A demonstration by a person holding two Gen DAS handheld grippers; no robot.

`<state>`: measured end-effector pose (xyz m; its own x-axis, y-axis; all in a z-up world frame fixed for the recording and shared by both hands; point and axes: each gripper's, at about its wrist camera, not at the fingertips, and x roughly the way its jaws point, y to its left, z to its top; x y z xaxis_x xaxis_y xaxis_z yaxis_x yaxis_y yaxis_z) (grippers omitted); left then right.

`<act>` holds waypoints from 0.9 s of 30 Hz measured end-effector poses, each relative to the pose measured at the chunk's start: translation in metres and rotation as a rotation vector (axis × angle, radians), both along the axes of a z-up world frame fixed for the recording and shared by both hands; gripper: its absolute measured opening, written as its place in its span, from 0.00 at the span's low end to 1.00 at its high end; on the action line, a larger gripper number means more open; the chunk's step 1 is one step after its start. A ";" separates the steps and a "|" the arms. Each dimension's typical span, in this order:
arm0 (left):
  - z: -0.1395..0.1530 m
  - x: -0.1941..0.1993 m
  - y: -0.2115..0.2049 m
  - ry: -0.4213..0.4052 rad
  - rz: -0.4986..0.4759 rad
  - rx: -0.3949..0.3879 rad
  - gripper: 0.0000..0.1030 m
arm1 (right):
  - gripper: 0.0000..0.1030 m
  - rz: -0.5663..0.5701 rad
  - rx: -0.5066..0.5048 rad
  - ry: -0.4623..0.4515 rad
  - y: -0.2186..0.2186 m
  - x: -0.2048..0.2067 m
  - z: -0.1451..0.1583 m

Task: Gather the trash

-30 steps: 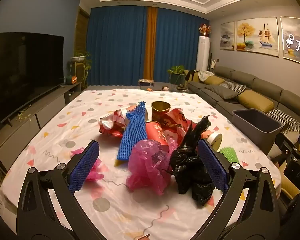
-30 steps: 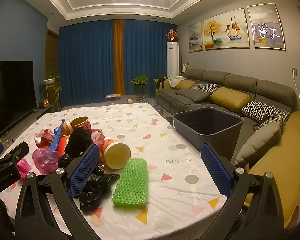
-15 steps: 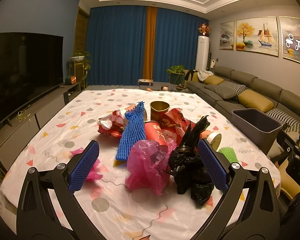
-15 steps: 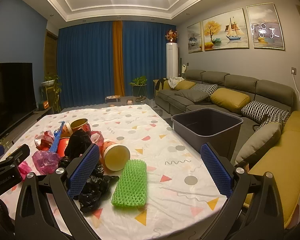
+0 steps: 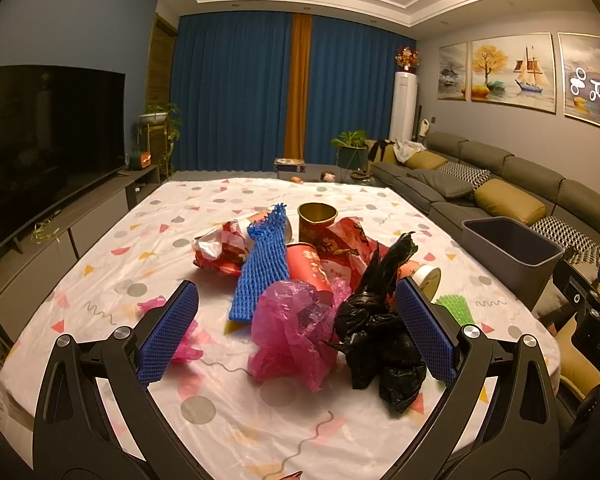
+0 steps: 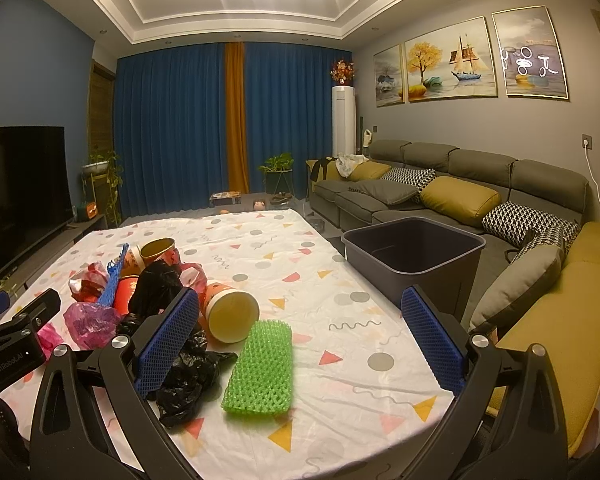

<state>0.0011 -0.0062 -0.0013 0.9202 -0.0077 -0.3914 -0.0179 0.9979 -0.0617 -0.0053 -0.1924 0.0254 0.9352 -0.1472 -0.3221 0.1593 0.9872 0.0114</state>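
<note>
Beside the bin (image 6: 414,254), trash pile (image 5: 320,280) unchanged from a second ago; both tongs spread, empty — collecting not started.

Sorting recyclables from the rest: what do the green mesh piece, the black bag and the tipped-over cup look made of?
Green mesh piece: likely soft foam netting, matte, with an open diamond weave. Black bag: thin plastic film, glossy, crumpled into sharp creases. Tipped-over cup: probably printed paperboard with a plain pale inside; a coating cannot be ruled out.
</note>
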 end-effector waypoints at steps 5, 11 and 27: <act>-0.001 0.001 -0.004 0.001 0.000 -0.001 0.94 | 0.95 0.000 0.002 -0.001 0.000 0.000 0.000; -0.002 0.002 -0.008 0.003 -0.001 -0.005 0.94 | 0.95 -0.002 0.002 -0.002 -0.002 0.001 0.003; 0.000 -0.001 -0.004 0.001 -0.008 -0.004 0.94 | 0.95 -0.004 0.000 -0.004 -0.003 0.001 0.005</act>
<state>0.0002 -0.0103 -0.0014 0.9197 -0.0167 -0.3923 -0.0097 0.9978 -0.0652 -0.0040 -0.1957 0.0303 0.9357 -0.1514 -0.3187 0.1635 0.9865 0.0116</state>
